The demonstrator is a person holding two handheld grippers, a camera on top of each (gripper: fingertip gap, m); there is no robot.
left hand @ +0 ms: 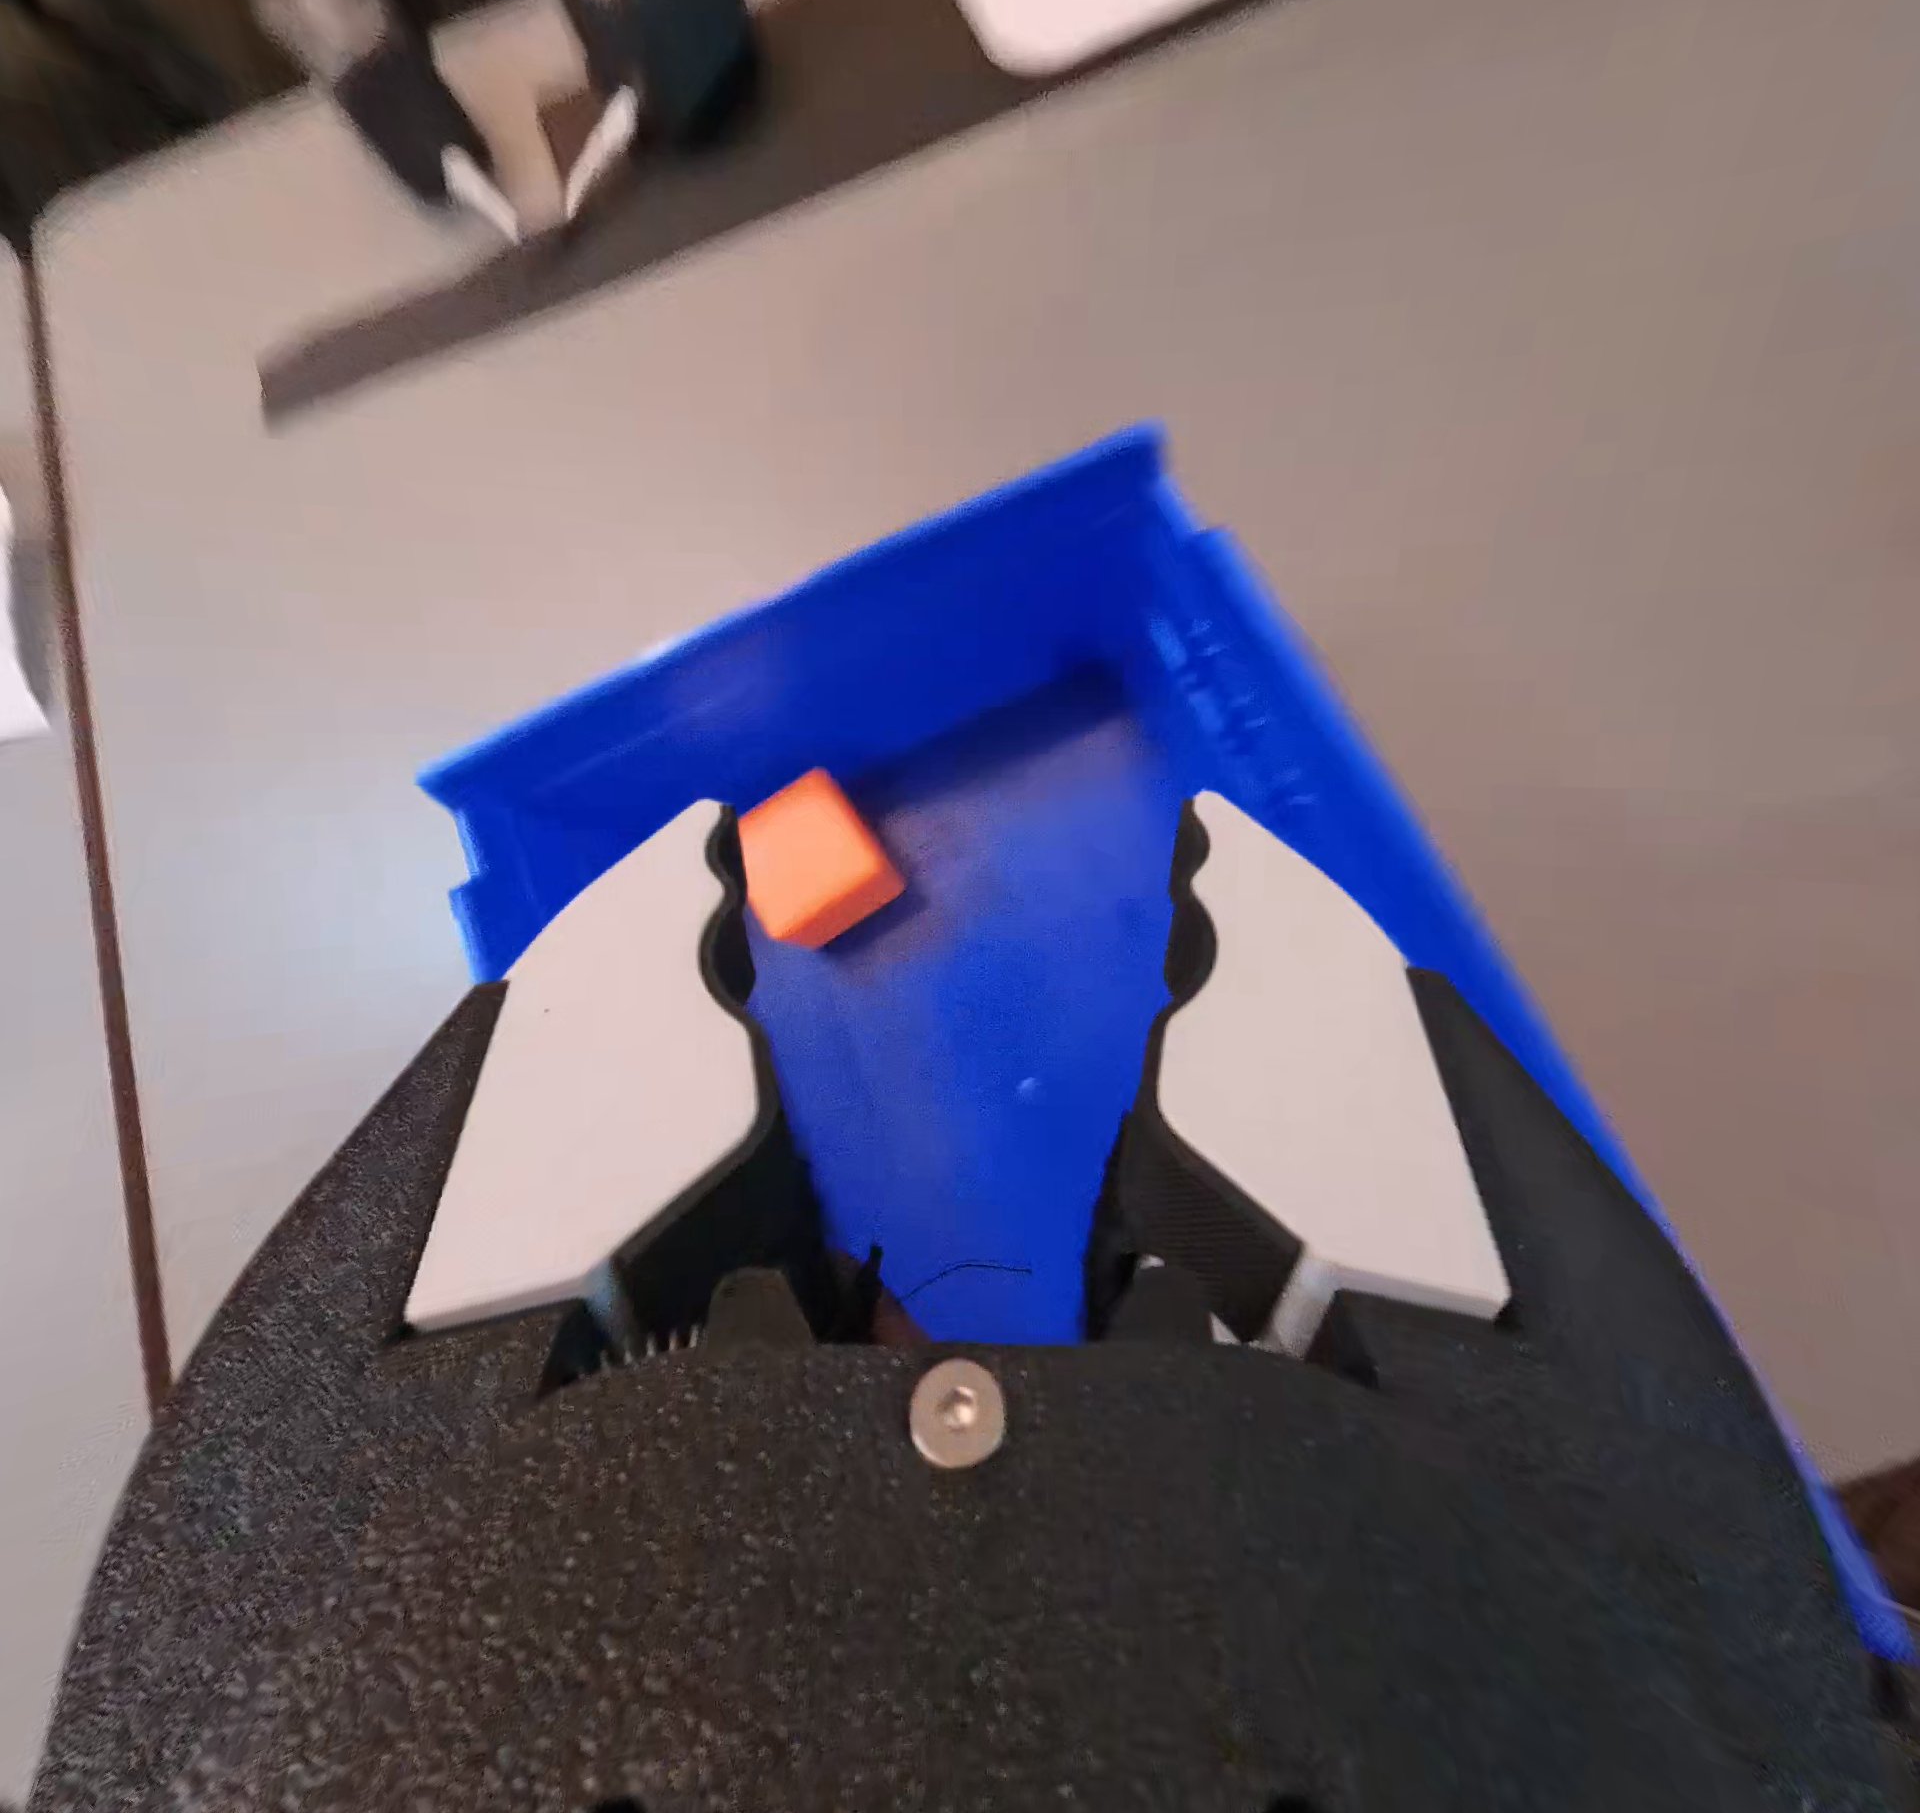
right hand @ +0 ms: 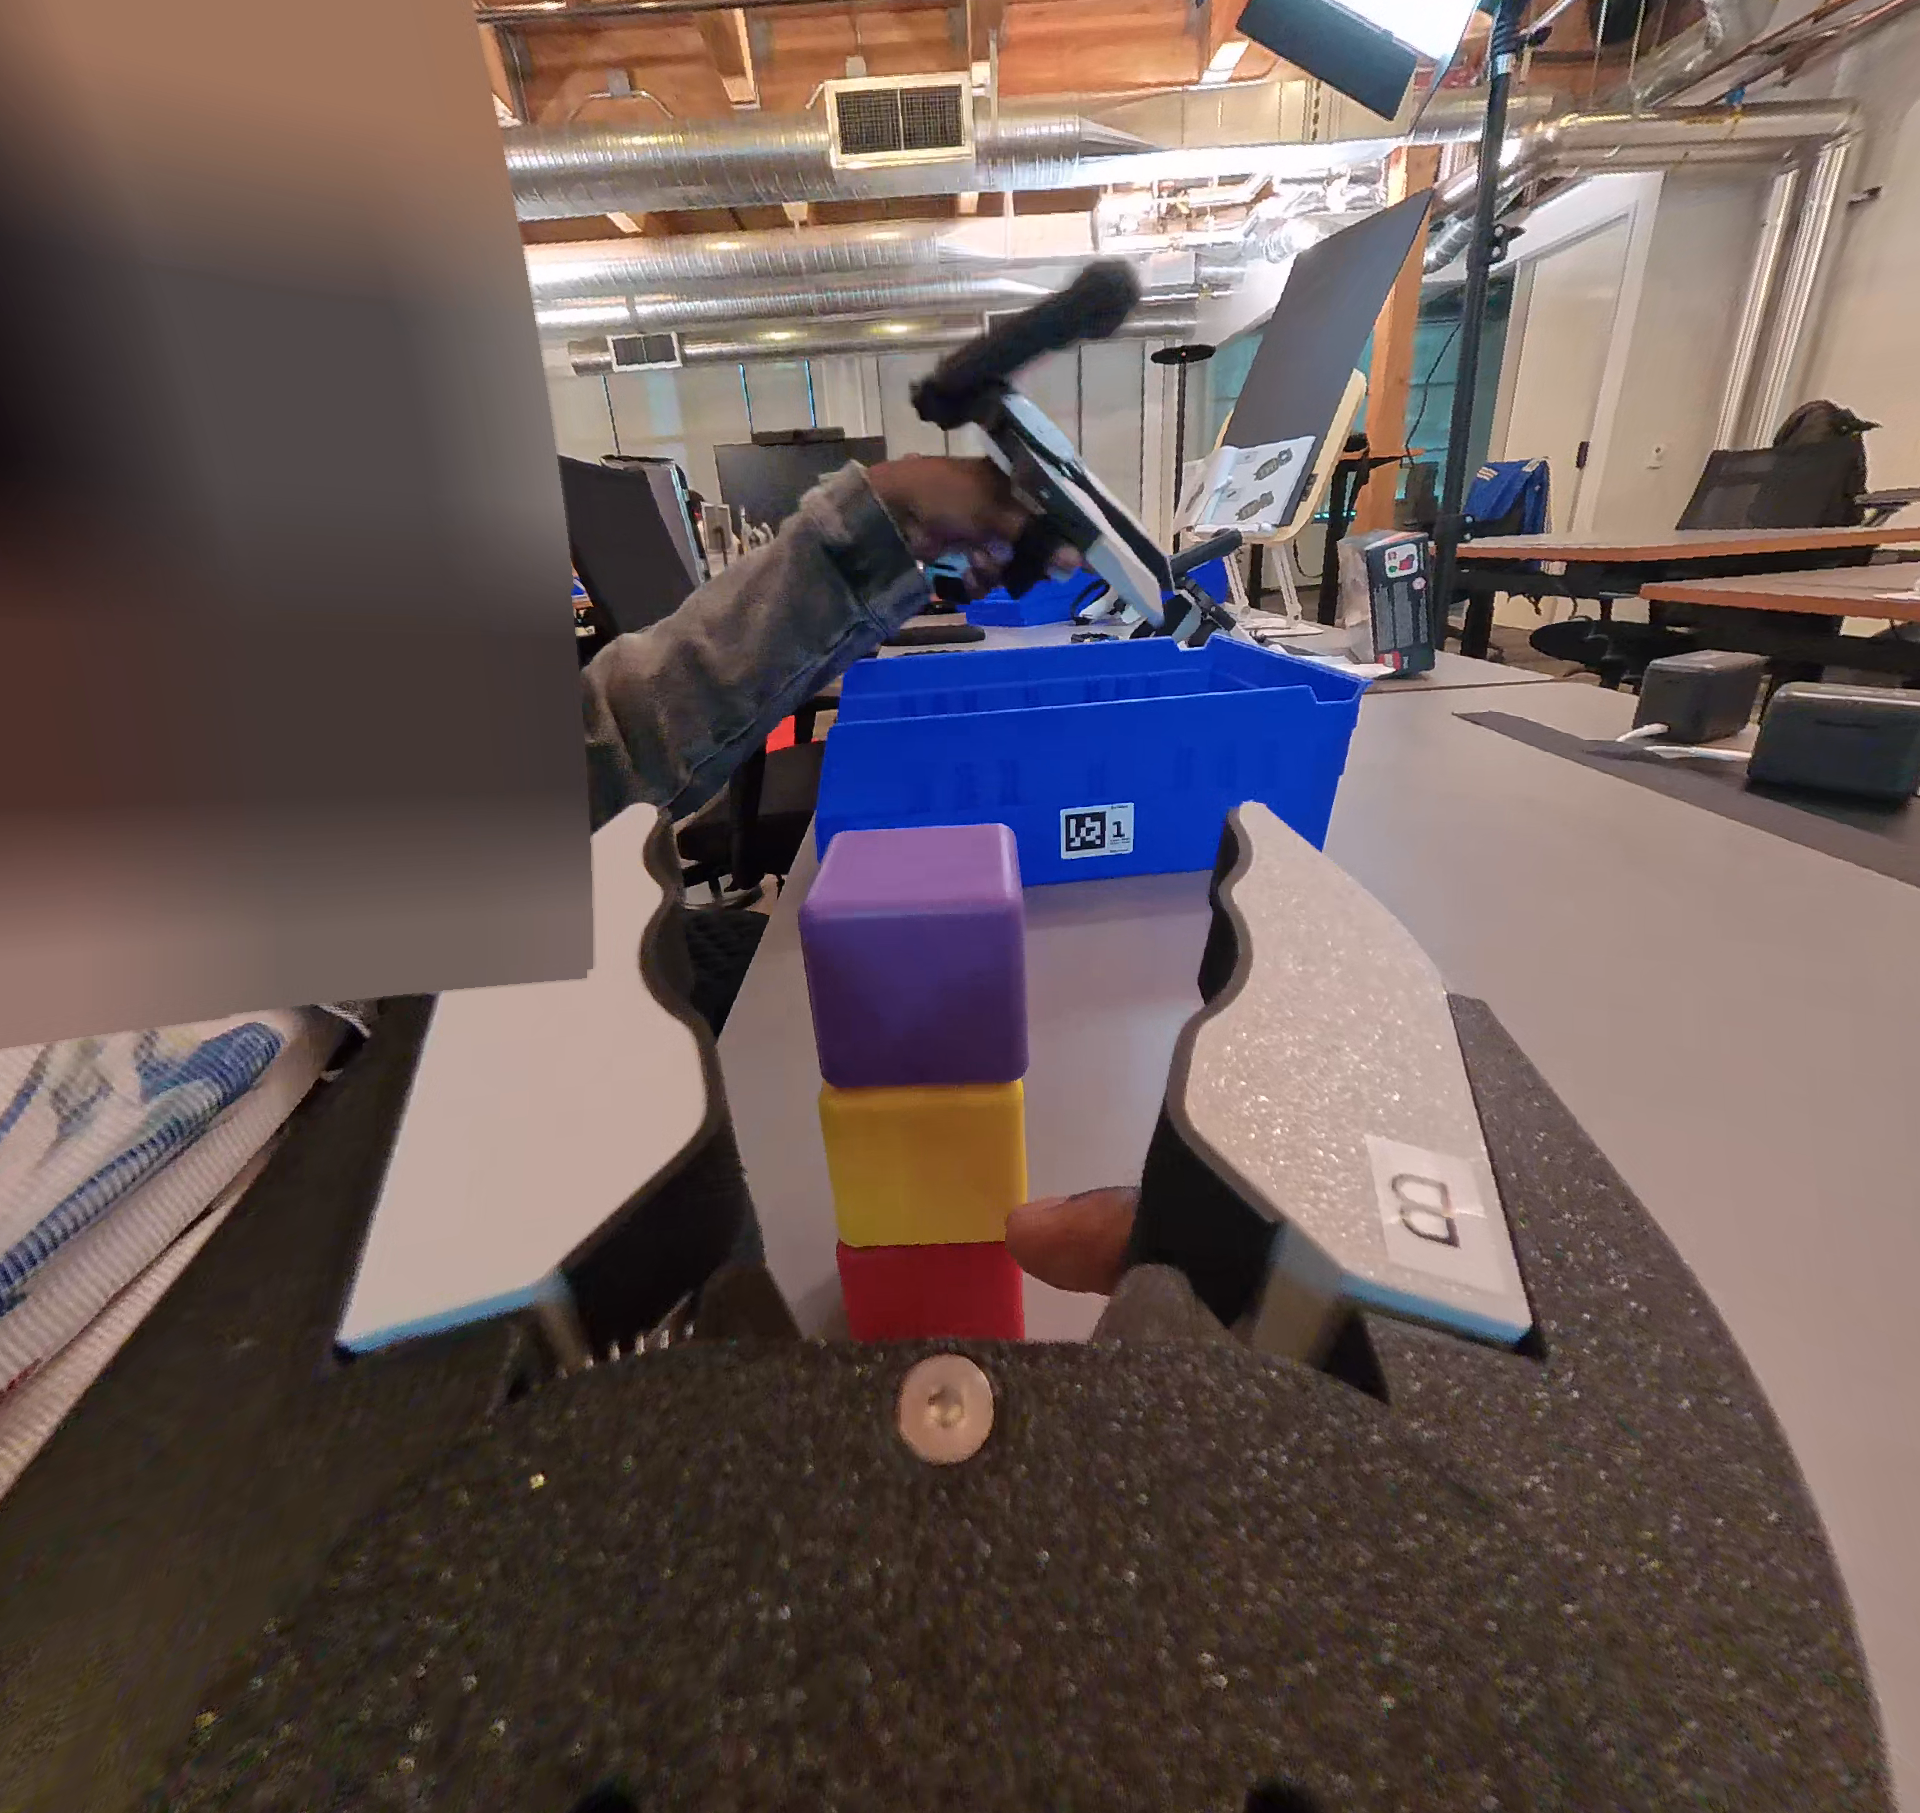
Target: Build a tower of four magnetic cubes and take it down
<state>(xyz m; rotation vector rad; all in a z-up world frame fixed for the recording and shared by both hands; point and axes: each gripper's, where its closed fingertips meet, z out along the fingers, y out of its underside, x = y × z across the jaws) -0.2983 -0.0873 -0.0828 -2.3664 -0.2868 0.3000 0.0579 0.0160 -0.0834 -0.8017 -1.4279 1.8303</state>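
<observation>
We've got the left gripper (left hand: 956, 859) wide open over the blue bin (left hand: 935, 620), and the only thing on the bin floor is an orange cube (left hand: 816, 854) right by the left pad, near the far wall; the remaining floor is free. Over by the table's (right hand: 1558, 932) near edge, the purple-yellow-red stack (right hand: 920, 1088) stands between our right gripper's (right hand: 935, 890) spread fingers with gaps both sides. The bin blocks the way behind it.

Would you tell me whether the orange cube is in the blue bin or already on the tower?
In the bin: the orange cube lies on the blue bin floor, ungrasped.
</observation>
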